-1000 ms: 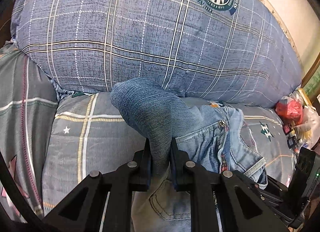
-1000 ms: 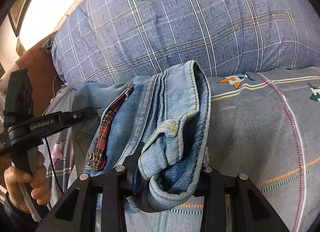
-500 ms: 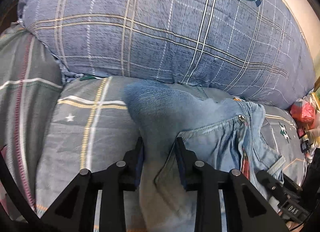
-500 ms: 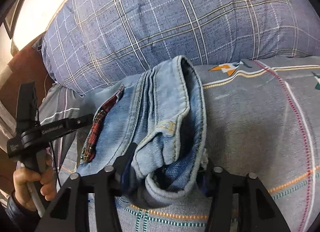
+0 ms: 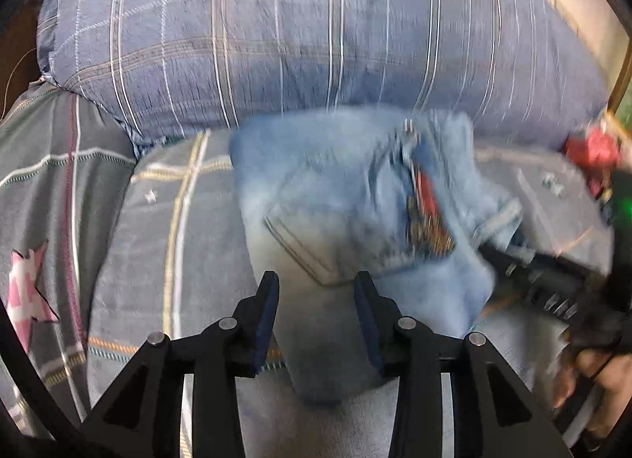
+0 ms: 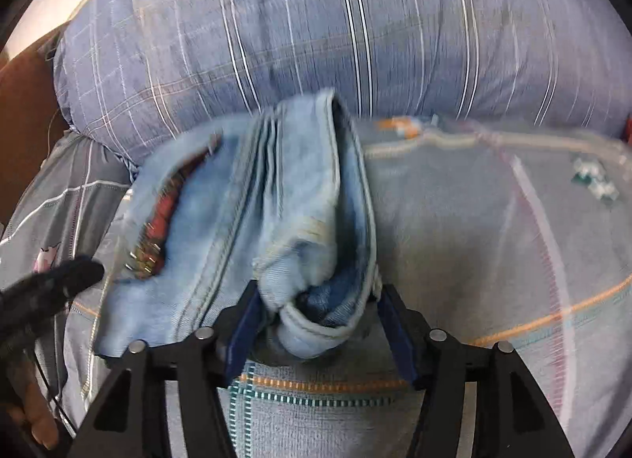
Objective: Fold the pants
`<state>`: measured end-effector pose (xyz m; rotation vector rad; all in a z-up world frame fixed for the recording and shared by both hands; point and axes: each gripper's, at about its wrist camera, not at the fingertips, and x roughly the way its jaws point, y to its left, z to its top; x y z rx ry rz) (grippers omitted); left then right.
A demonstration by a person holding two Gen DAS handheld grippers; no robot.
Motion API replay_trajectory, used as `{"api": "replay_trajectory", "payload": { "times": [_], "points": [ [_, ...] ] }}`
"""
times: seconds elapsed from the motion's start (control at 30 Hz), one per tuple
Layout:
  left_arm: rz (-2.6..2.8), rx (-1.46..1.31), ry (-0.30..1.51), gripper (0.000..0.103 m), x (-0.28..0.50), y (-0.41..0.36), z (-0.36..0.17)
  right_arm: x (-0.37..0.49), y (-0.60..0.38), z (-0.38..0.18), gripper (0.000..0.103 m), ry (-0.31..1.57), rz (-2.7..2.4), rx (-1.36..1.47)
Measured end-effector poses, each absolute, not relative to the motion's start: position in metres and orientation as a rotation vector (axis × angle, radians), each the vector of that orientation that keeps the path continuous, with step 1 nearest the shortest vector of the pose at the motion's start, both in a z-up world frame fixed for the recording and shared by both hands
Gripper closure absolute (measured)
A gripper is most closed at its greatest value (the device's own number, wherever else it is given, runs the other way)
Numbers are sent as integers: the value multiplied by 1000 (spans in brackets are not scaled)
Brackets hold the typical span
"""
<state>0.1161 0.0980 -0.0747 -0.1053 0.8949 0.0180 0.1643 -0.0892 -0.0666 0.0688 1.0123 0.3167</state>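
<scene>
Light blue jeans (image 5: 335,205) lie folded on the bed against a big plaid pillow (image 5: 296,31). Their open fly shows a red plaid lining (image 5: 426,217). My left gripper (image 5: 316,292) is open, its jaws wide apart over the denim near the back pocket. In the right wrist view the waistband end of the jeans (image 6: 308,221) lies bunched between the fingers of my right gripper (image 6: 316,300), which is open with its jaws spread around the roll. Both views are blurred by motion.
The bed has a grey plaid cover (image 6: 493,260). A red bag (image 5: 592,149) and clutter sit at the right bed edge. The right gripper's body and a hand (image 5: 584,363) show at the lower right of the left wrist view.
Both grippers have opened and let go of the jeans, which now lie on the bed. Both have pulled back a little.
</scene>
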Motion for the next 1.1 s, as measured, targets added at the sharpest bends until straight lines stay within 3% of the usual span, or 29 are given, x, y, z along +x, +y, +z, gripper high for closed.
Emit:
{"api": "replay_trajectory", "payload": {
  "times": [0.3, 0.37, 0.53, 0.6, 0.67, 0.77, 0.9, 1.1],
  "points": [
    [54, -114, 836, 63, 92, 100, -66, 124, -97, -25, 34, 892, 358, 37],
    [61, -113, 820, 59, 83, 100, -65, 112, -96, -19, 32, 880, 381, 16],
    [93, -77, 738, 42, 49, 95, -57, 78, -92, -7, 16, 839, 417, -22],
    [110, -46, 733, 34, 42, 93, -55, 67, -92, -2, 5, 832, 432, -24],
    [128, -22, 716, 33, 32, 91, -53, 56, -89, 1, 1, 824, 449, -31],
    [157, 1, 689, 32, 17, 91, -49, 44, -88, 4, 0, 817, 454, -52],
    [193, 2, 643, 21, -2, 92, -41, 33, -87, 7, 0, 812, 454, -74],
    [216, 9, 568, 20, -29, 90, -25, 18, -92, 9, 0, 813, 470, -64]
  ]
}}
